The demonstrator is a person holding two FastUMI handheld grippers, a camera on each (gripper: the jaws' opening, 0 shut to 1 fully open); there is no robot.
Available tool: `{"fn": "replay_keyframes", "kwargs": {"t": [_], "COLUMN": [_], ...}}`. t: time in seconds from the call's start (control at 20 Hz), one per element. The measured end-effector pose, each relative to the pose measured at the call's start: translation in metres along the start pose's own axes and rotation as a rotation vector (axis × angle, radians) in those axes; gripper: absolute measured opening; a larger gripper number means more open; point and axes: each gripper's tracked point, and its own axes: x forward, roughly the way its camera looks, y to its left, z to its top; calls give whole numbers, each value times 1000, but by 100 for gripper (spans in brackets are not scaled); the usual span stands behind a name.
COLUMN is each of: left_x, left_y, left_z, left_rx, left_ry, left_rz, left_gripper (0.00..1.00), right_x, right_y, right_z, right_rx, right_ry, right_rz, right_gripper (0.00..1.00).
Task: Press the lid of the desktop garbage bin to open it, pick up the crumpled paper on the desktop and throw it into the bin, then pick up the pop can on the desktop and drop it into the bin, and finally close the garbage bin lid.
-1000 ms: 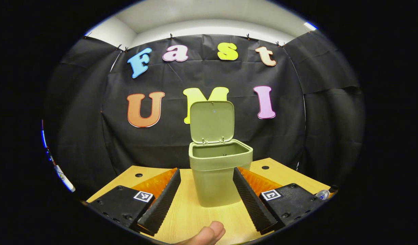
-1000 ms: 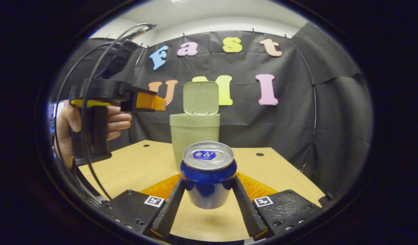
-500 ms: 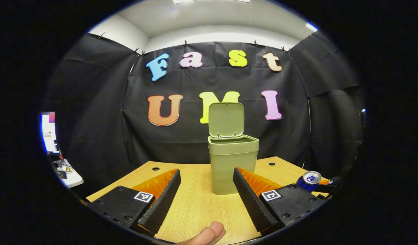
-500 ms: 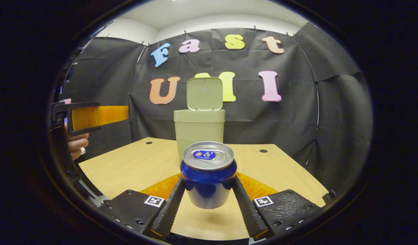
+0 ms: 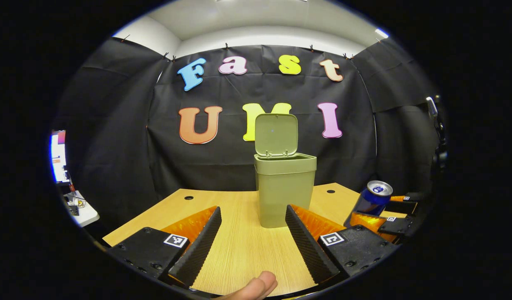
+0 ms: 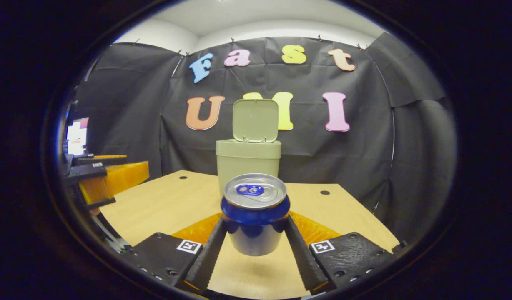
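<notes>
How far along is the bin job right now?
Done: the bin lid stands open, and no crumpled paper lies on the desk. In hand: the right claw grips the pop can short of the bin. Left: drop the can in and close the lid. The left claw is open.

- The bin (image 5: 284,189) is done in a flat olive green all over, and its raised lid (image 5: 276,134) is matched to it in the same shade.
- The can (image 6: 255,218) is coloured deep blue round the upper body, fading to silver lower down; a plain silver top is seen, with the pull tab (image 6: 249,189) picked out in blue.
- The table (image 5: 239,250) is finished in a light wood look, with a fine grain pattern and a few small dark round holes.
- The room wall (image 5: 256,35) above the booth is painted plain white.
</notes>
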Motion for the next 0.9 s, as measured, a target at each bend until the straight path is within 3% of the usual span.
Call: {"fn": "replay_keyframes", "kwargs": {"t": [0.3,0.35,0.45,0.6,0.8,0.9], "left_x": [-1,-1,-1,-1,-5,-8], "left_y": [25,28,29,30,33,29], "left_z": [5,7,6,7,11,14], "left_rx": [14,17,4,-11,-20,-31], "left_ry": [-10,-18,-18,-16,-22,-30], "left_rz": [46,52,47,38,36,5], "left_gripper": [99,95,99,99,99,99], "right_x": [32,40,59,95,161,192], "right_y": [6,8,14,9,27,52], "right_z": [103,122,164,219,262,270], "right_rx": [64,79,75,35,16,21], "right_ry": [-43,-43,-60,-103,-78,-41], "right_rz": [49,58,89,54,52,117], "right_gripper": [81,81,80,80,80,80]}}
